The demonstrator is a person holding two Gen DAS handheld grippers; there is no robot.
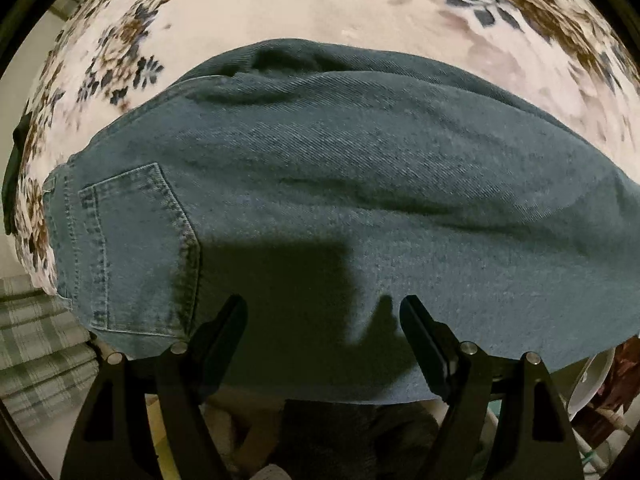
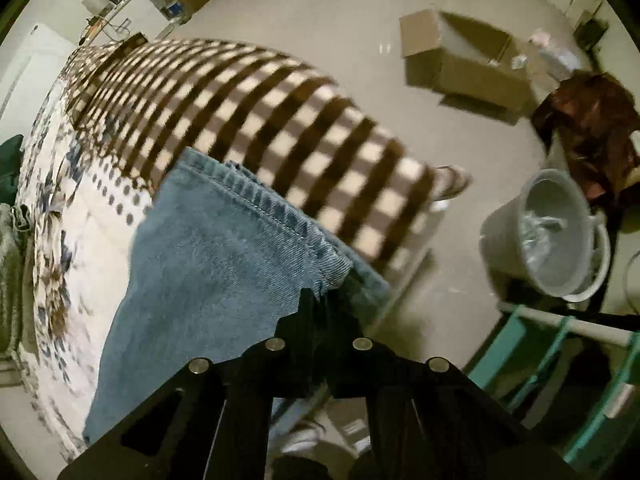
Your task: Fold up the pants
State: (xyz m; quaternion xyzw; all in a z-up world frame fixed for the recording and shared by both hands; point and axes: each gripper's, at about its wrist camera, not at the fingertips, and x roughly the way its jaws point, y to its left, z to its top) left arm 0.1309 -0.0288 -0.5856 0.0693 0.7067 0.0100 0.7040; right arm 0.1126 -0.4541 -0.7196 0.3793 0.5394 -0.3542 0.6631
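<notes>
Both views are rendered with strong fisheye curvature and a black vignette at the corners. Dim, warm indoor light is cast from above; a hard-edged shadow of the left gripper is thrown onto the jeans. Motion blur is seen on the floral bedspread and checked cloth. A small glare is reflected by the floor.

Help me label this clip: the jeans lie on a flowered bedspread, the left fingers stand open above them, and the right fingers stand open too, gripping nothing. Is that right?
Not quite. The right wrist view shows the right fingers shut, pinching the hemmed edge of the jeans. The rest holds: the jeans lie on the flowered bedspread, and the left fingers stand open above them.
</notes>
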